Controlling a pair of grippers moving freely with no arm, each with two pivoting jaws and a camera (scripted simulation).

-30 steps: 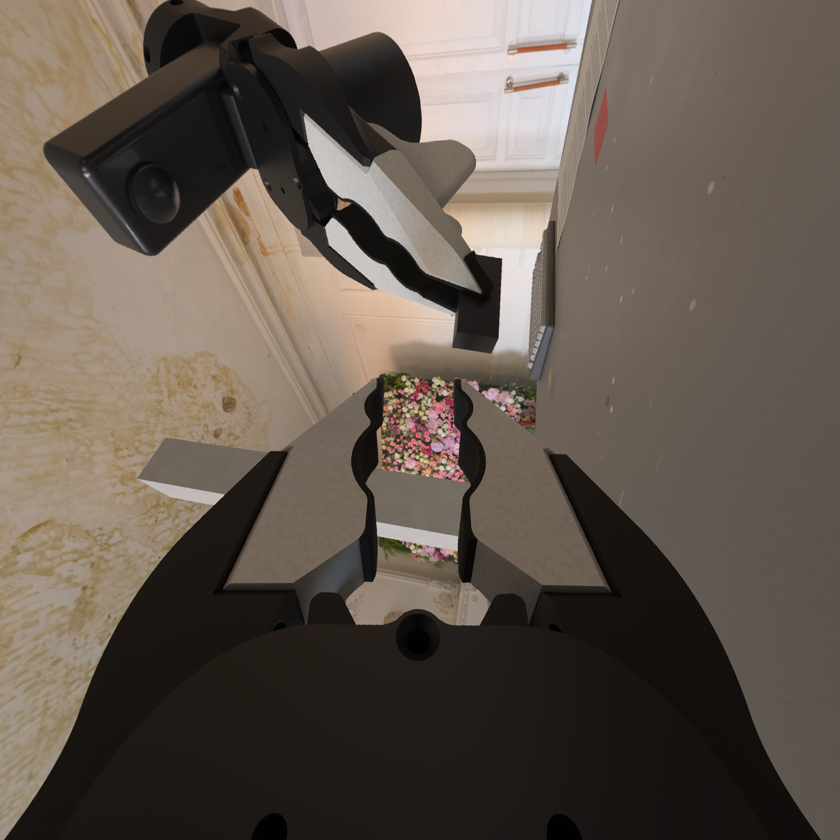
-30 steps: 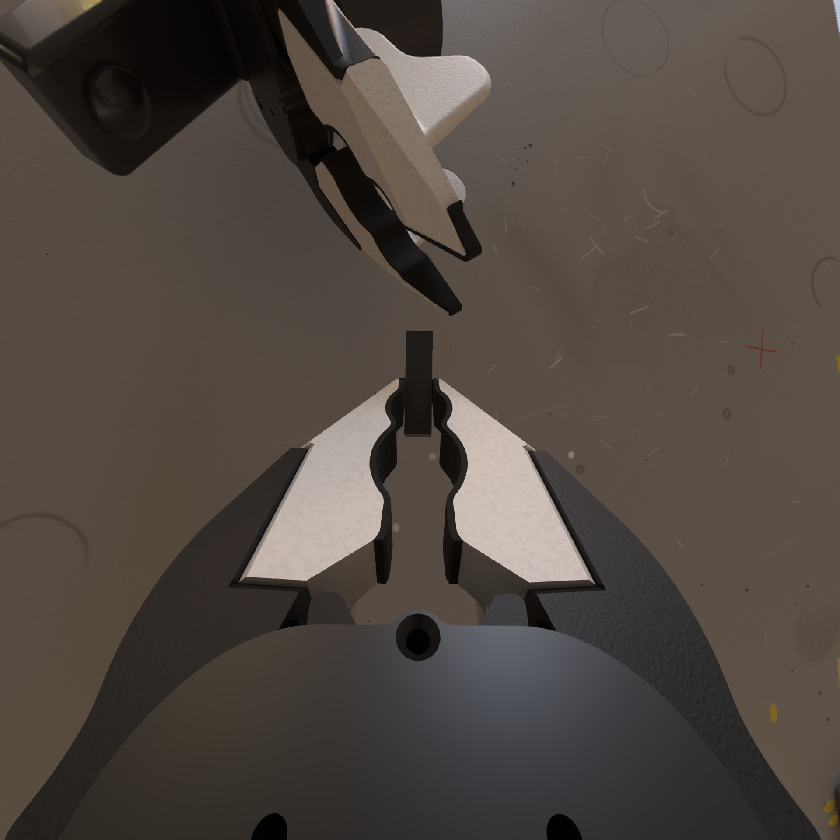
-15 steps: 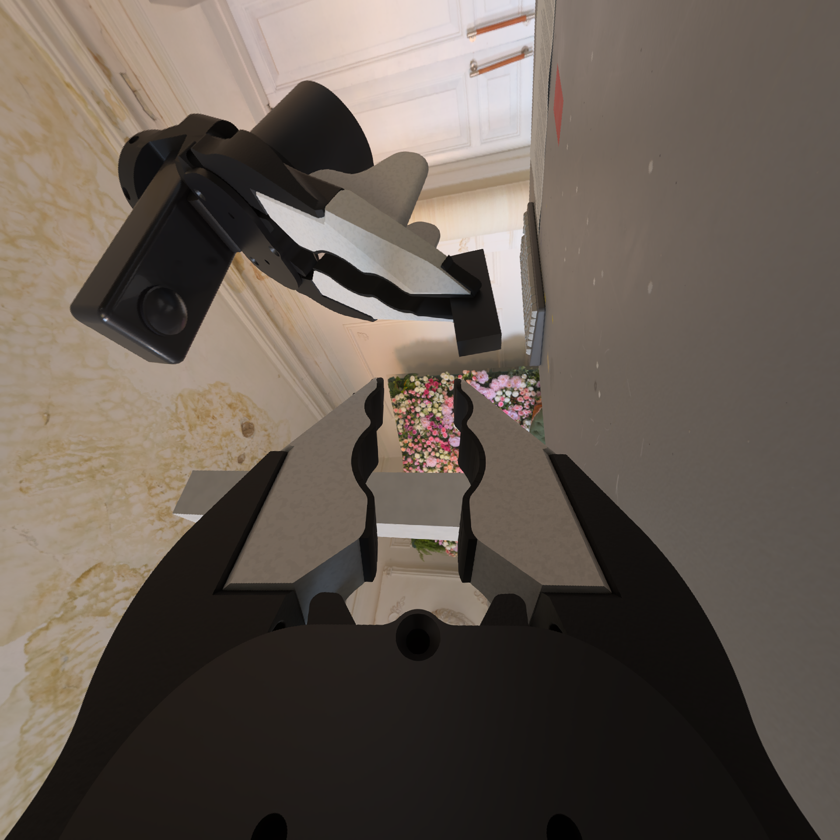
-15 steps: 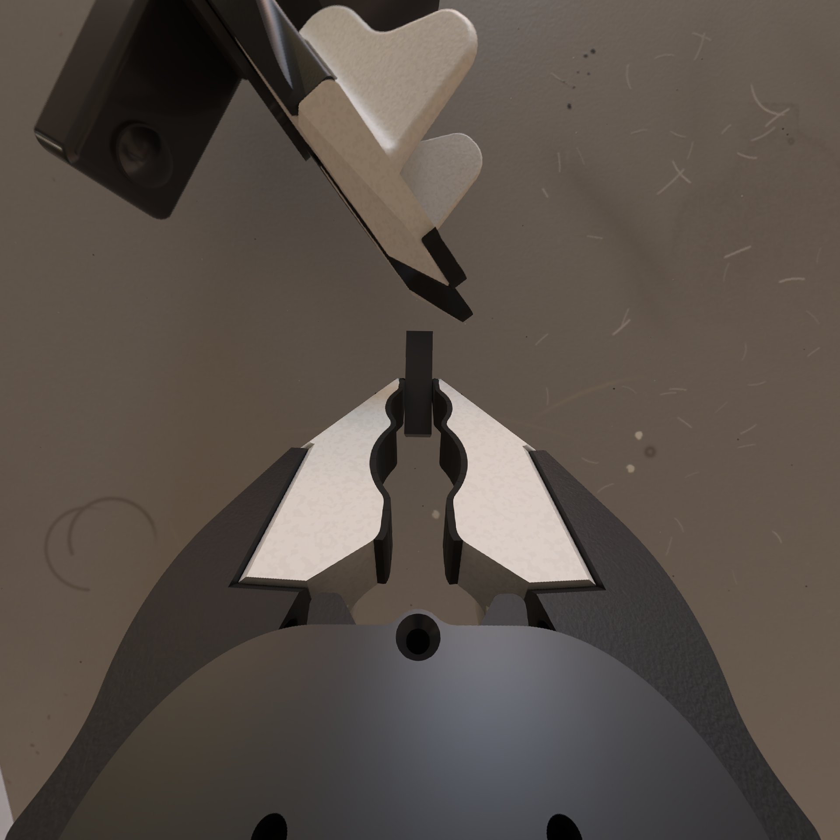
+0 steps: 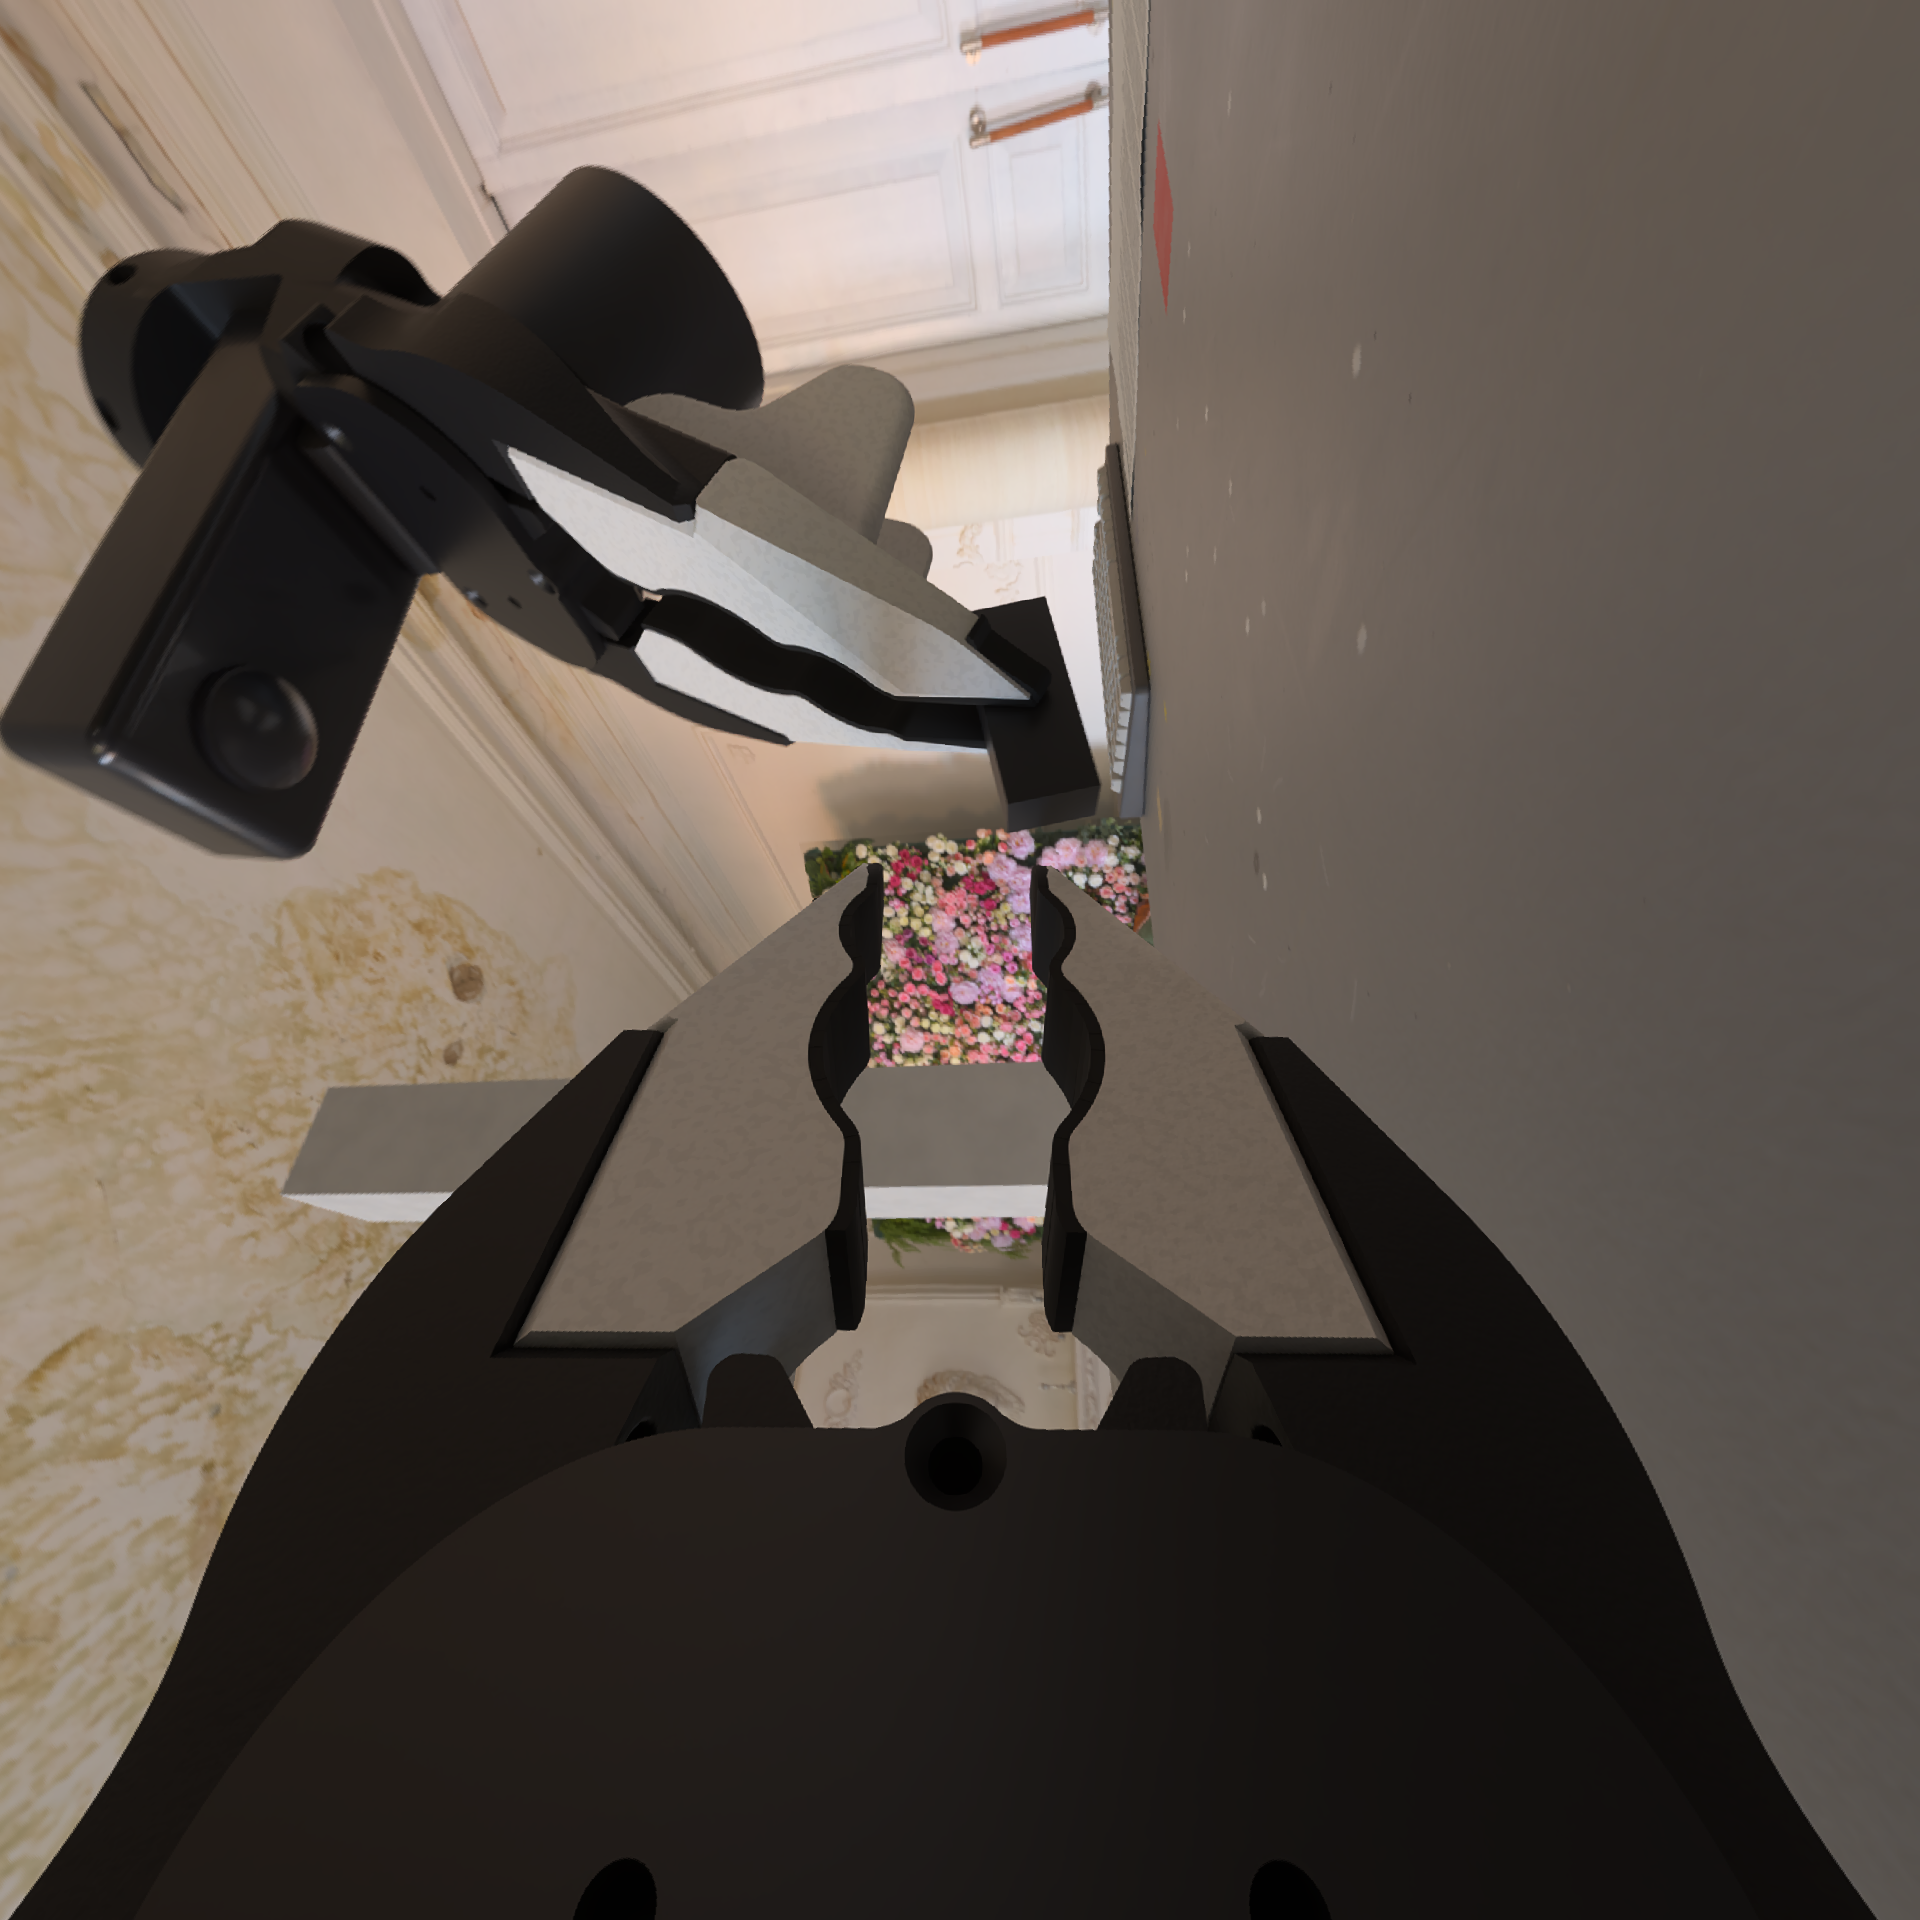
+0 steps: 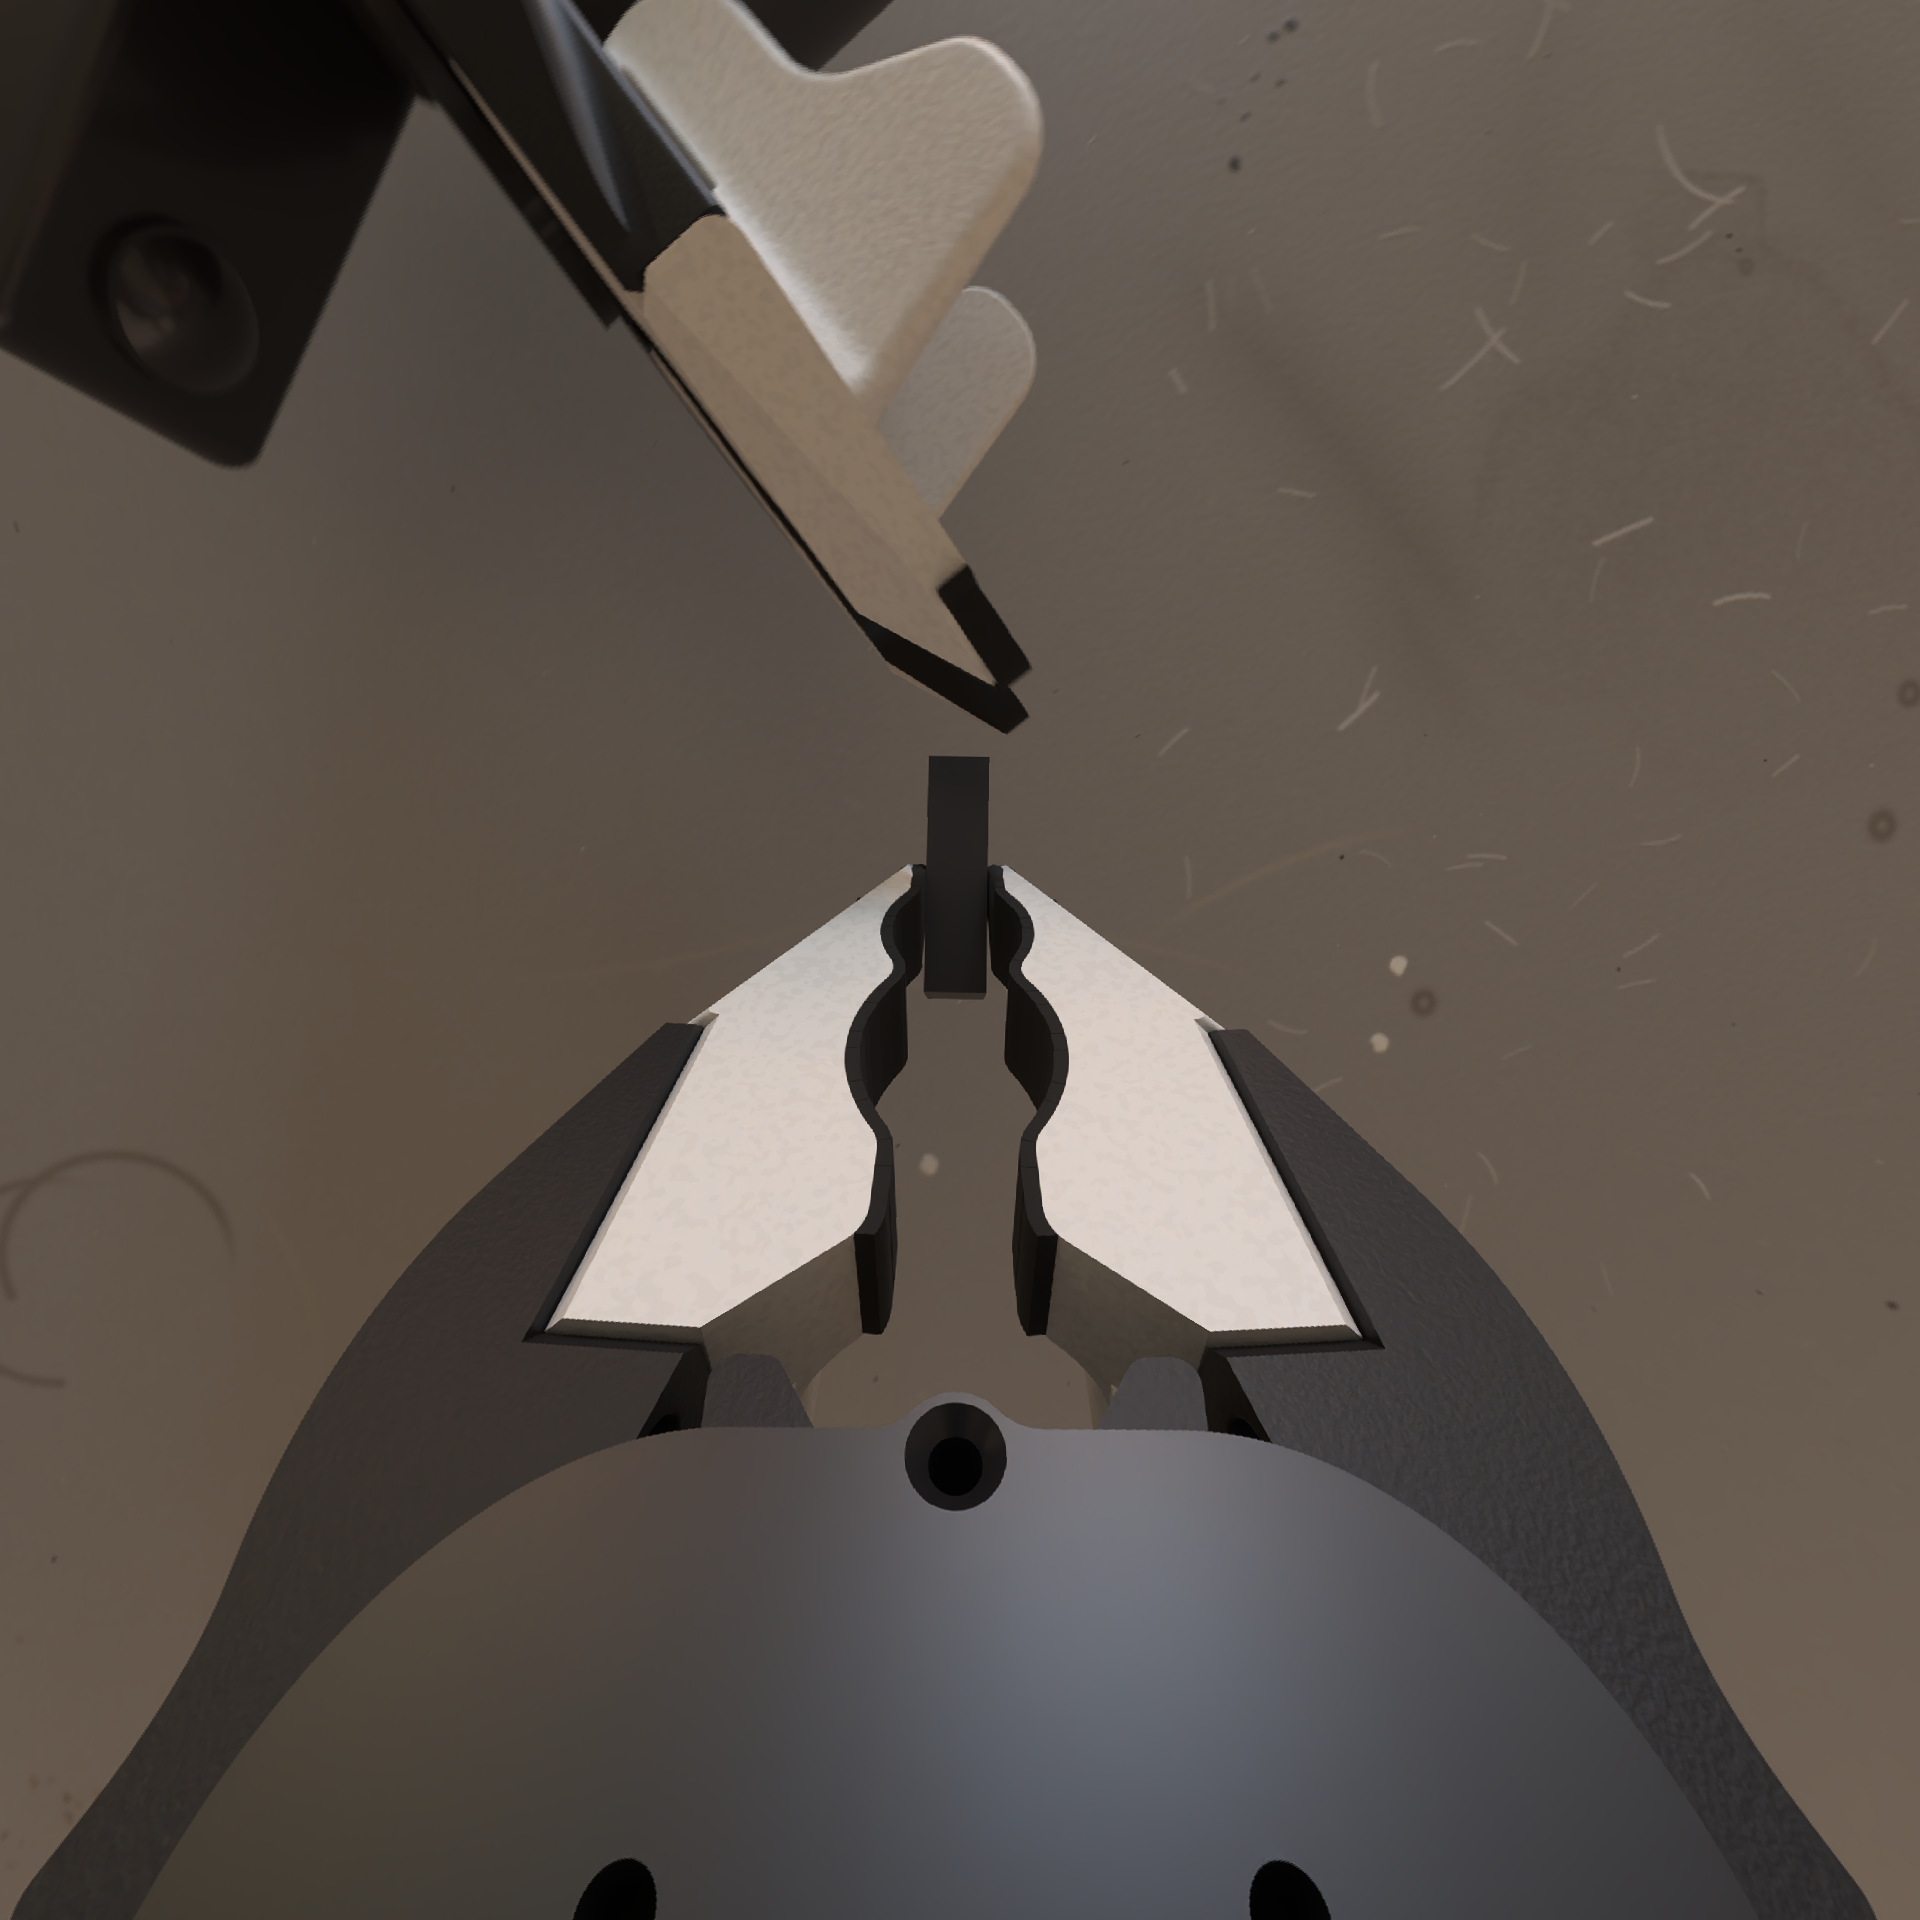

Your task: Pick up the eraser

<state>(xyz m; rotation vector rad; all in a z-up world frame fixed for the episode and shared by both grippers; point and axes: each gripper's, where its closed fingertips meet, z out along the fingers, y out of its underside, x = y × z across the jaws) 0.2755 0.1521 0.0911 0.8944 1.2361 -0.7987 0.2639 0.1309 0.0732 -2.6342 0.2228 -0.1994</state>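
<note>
The eraser (image 6: 956, 810) is a small black block. My right gripper (image 6: 956, 878) is shut on it at the fingertips and holds it on edge above the grey table (image 6: 1455, 727). In the left wrist view the same eraser (image 5: 1044, 748) hangs from the right gripper (image 5: 1003, 696), up and slightly right of my left gripper (image 5: 956, 883). The left gripper is open and empty, its jaws a narrow gap apart. In the right wrist view the left gripper (image 6: 982, 675) points down at the eraser's far end, just short of touching it.
The grey table (image 5: 1558, 935) fills the right side of the left wrist view, with a keyboard (image 5: 1127, 623) and a red diamond mark (image 5: 1164, 208) on it. A grey slab (image 5: 416, 1153) crosses behind the left fingers. A flower wall (image 5: 956, 987) lies beyond.
The right gripper has swung and shifted over the table, still holding the eraser. The left gripper now looks larger and nearer in the right wrist view. The left jaws keep the same gap.
</note>
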